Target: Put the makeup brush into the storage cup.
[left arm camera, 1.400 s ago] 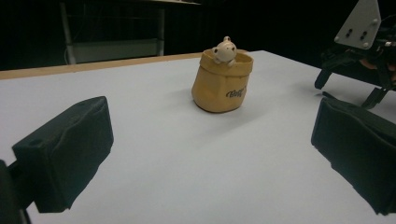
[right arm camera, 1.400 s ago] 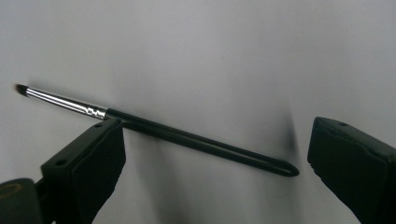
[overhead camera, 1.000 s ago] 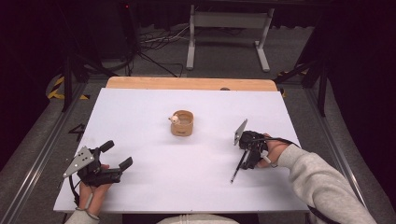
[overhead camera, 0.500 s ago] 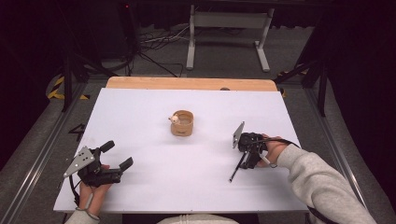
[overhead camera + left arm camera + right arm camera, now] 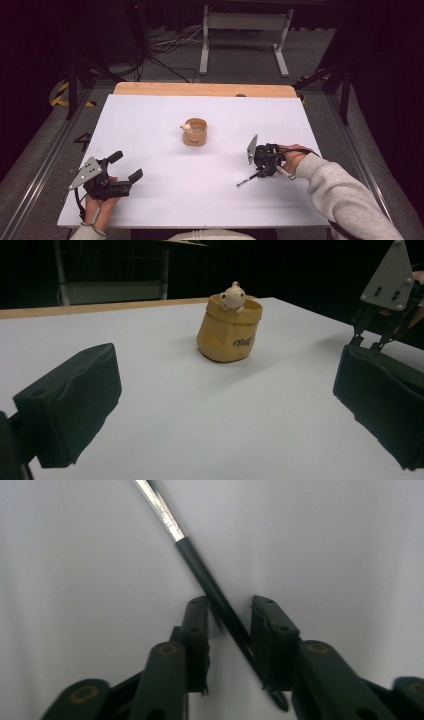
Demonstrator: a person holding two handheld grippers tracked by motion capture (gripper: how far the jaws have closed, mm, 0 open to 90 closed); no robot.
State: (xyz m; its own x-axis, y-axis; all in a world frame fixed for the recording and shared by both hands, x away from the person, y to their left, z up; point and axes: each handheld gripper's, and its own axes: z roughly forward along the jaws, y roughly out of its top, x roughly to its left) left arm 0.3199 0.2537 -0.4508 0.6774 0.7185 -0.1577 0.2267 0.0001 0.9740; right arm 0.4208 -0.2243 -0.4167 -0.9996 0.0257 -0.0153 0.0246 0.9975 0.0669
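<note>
In the right gripper view, a pen [image 5: 210,587] is seen crossing slantwise between the right gripper [image 5: 232,617], whose narrow jaws have just been closing; contact cannot be told. It lies near the table's [image 5: 150,125] right edge. The left gripper [image 5: 125,167] is held wide by the near-left corner.

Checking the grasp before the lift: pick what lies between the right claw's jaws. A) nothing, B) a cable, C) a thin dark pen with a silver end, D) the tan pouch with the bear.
C: in the right gripper view the right claw has just been closing its jaws around the pen, which runs slantwise between them on the white table.
</note>
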